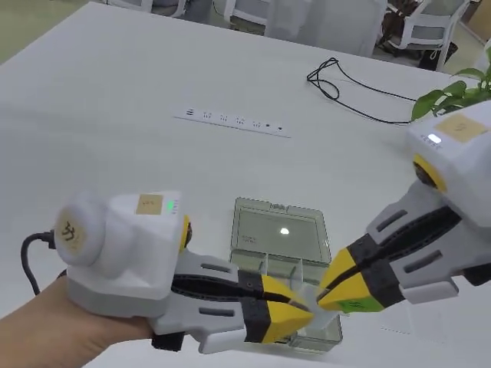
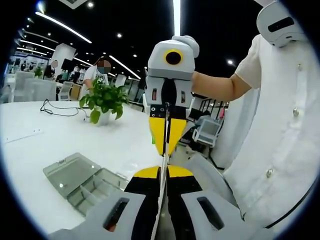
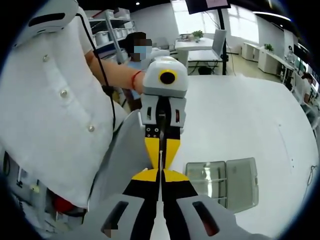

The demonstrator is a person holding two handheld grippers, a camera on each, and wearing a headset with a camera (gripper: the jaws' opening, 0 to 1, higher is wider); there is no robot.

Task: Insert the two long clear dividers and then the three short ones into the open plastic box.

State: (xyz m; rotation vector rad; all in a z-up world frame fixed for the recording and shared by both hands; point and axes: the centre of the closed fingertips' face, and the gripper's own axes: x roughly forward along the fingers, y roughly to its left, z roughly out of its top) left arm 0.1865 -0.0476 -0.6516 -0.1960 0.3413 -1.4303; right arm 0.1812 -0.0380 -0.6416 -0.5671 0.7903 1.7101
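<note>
Clear-sheet handling: with left gripper (image 1: 295,313) and right gripper (image 1: 328,290) both closed tight on opposite ends of the divider (image 2: 163,165), just above the box (image 1: 334,331) by the near edge of the table (image 1: 115,77), keep it level, square it to the box, lower both ends together.

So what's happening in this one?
A person holds a two-jaw gripper in each hand over a white table. The left gripper and the right gripper face each other tip to tip, both shut on one thin clear divider strip, just above the open clear plastic box, whose lid lies flat behind it. Partitions already show inside the box; this strip looks not yet seated.
</note>
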